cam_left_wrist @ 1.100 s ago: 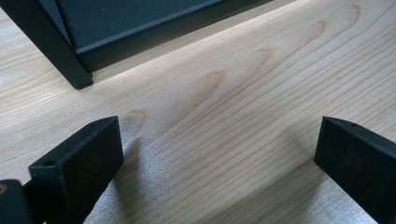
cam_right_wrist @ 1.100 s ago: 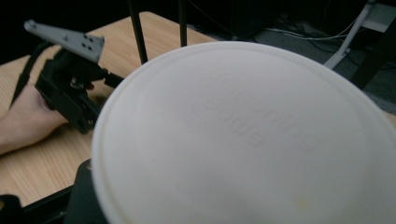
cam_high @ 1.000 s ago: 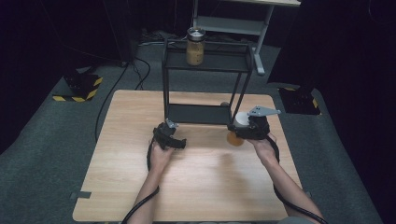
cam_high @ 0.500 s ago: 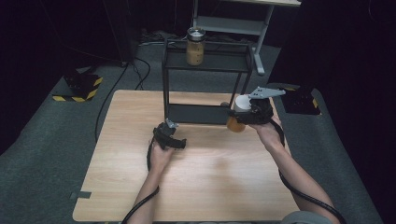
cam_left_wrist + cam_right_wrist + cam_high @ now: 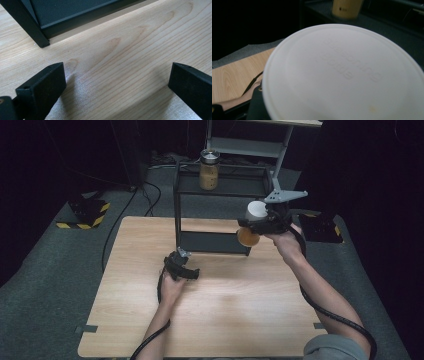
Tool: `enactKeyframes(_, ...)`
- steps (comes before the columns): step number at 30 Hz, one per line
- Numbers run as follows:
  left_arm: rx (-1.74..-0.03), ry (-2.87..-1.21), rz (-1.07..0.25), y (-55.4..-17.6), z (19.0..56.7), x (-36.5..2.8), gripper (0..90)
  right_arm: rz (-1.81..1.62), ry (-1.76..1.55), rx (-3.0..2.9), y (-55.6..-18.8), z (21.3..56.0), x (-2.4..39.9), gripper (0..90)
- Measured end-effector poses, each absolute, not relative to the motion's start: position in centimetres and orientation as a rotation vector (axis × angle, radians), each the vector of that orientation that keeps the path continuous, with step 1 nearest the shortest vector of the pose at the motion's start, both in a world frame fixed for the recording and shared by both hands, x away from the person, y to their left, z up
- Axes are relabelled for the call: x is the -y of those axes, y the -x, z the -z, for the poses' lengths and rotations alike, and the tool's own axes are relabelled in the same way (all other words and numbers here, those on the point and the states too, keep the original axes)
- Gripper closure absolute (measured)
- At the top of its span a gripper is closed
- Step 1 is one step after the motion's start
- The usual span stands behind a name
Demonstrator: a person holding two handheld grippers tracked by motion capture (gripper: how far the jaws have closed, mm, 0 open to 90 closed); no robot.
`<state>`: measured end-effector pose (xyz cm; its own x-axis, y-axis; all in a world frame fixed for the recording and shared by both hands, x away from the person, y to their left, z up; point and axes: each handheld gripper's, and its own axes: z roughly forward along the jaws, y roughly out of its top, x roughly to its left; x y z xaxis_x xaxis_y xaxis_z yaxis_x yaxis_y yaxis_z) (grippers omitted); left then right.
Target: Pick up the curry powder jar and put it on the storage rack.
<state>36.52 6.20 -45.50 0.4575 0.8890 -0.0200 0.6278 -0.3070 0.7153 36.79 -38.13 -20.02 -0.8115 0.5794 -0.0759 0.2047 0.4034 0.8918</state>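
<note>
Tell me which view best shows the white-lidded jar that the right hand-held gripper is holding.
The high view: the white-lidded amber jar shows whole there, lid and amber body, gripped by the right hand-held gripper above the black metal shelf rack. The right gripper view gives a blurred close-up of its lid. The left gripper view looks at the table instead.

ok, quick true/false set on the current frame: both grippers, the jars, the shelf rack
1. The right gripper holds a white-lidded jar in the air. True.
2. The left gripper grips a jar. False: its jaws stand open over bare table.
3. A jar stands on the top shelf of the black rack. True.
4. The rack stands on the floor. False: it stands on the table.
5. The held jar is beside the rack's right end. True.
</note>
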Motion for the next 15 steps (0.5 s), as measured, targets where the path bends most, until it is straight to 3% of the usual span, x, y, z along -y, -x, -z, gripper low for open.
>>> enactKeyframes(15, -1.261, -2.048, -0.511, -36.5, 45.5, -6.2, 1.2, -1.456, -0.695, -2.273, -40.0, 16.3, 36.8, 35.9)
